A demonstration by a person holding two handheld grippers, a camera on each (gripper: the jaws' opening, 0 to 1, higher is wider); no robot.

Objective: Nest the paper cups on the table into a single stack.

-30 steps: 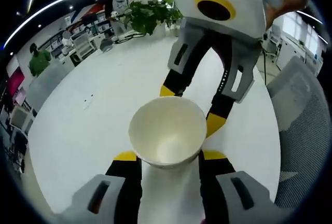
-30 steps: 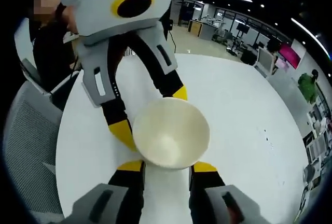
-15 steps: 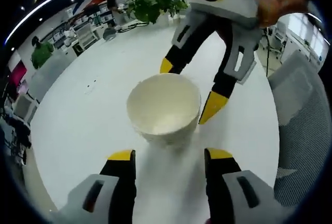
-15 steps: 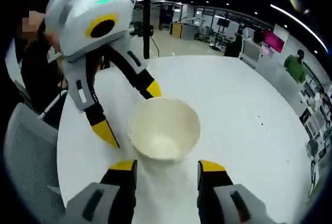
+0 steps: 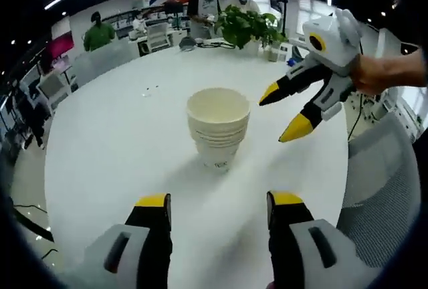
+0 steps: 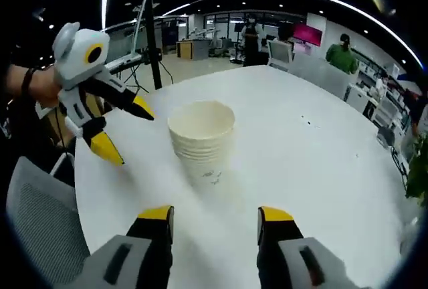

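Cream-white paper cups, nested into one upright stack (image 5: 218,127), were seen standing on the round white table (image 5: 114,148), apart from both claws. A small dark mark was printed low on the bottom cup, too small to be read. The left claw (image 5: 219,201) was held wide and empty, short of the stack. The right claw (image 6: 215,214) was likewise spread wide, gripping nothing. A grey mesh chair (image 5: 381,188) was placed at the table's edge.

Nested cup stack (image 5: 218,126) upright on table (image 5: 120,148); left gripper (image 5: 219,202) jaws apart.
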